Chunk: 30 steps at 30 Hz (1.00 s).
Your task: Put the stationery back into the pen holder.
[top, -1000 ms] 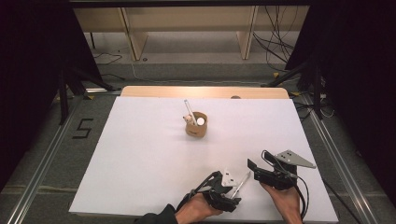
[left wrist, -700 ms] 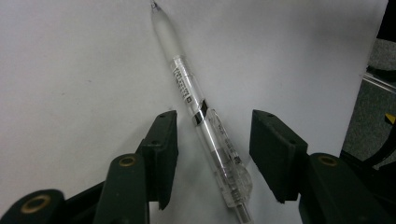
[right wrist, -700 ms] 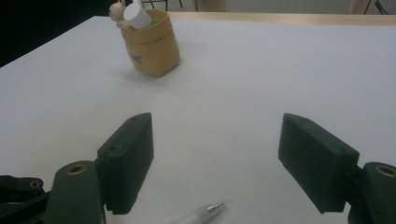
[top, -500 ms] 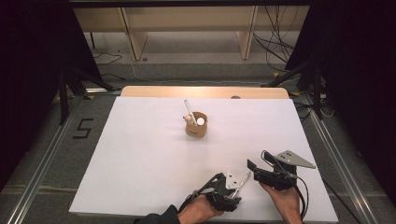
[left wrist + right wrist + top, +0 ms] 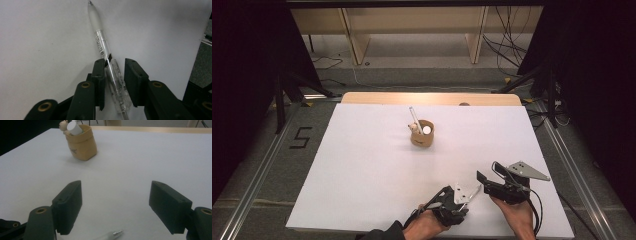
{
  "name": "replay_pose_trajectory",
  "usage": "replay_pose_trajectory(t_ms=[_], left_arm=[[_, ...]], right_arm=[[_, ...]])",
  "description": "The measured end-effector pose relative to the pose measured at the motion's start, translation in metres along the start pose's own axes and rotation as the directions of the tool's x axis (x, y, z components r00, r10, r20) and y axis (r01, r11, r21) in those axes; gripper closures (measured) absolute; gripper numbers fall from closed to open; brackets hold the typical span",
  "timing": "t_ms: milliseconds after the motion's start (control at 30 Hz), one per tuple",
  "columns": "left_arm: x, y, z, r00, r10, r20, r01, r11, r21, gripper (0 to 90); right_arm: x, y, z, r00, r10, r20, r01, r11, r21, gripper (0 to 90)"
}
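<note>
A clear-and-white pen (image 5: 101,45) lies on the white table (image 5: 362,170) near its front edge, tip pointing away from my left gripper (image 5: 114,62). The left jaws straddle the pen's rear half: one pad touches it, and a thin gap shows at the other. In the high view the left gripper (image 5: 469,192) sits just left of my right gripper (image 5: 488,172). The right gripper (image 5: 116,190) is wide open above the table, with the pen's metal tip (image 5: 115,233) below it. A tan pen holder (image 5: 423,134) stands mid-table.
The tan holder (image 5: 82,143) contains a white cylinder (image 5: 73,128), a thin white stick (image 5: 413,116) and a small figure on its rim. A wooden strip (image 5: 432,98) edges the table's far side. Dark floor with rails flanks the table.
My left gripper has crept slightly right and forward along the pen. The right gripper has stayed nearly still.
</note>
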<state>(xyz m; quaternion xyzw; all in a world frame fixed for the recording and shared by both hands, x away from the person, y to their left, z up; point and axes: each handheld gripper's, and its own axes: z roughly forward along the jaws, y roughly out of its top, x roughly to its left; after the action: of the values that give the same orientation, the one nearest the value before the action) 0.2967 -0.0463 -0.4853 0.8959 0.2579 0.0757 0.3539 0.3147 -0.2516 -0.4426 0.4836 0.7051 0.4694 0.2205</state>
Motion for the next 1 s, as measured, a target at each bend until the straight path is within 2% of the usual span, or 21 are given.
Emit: replay_pose_trajectory(t_ms=[167, 567, 733, 1000], left_arm=[[0.001, -0.001, 0.000, 1.0000, -0.002, -0.006, 0.002, 1.0000, -0.004, 73.7], [0.007, -0.002, -0.001, 0.9987, -0.045, 0.027, 0.045, 0.9988, -0.021, 76.3], [0.016, -0.001, -0.005, 0.9979, -0.057, 0.032, 0.058, 0.9978, -0.031, 76.4], [0.030, 0.002, -0.015, 0.9959, -0.087, 0.026, 0.089, 0.9933, -0.073, 76.5]], right_arm=[[0.000, 0.000, 0.000, 1.0000, 0.000, 0.000, 0.000, 1.000, -0.001, 27.4], [0.000, 0.000, -0.002, 1.0000, 0.004, 0.001, -0.004, 1.000, -0.002, 27.5], [0.000, 0.001, -0.003, 1.0000, 0.007, 0.001, -0.007, 1.000, -0.008, 27.5], [-0.002, 0.001, -0.005, 0.9997, 0.024, -0.011, -0.024, 1.000, -0.019, 27.5]])
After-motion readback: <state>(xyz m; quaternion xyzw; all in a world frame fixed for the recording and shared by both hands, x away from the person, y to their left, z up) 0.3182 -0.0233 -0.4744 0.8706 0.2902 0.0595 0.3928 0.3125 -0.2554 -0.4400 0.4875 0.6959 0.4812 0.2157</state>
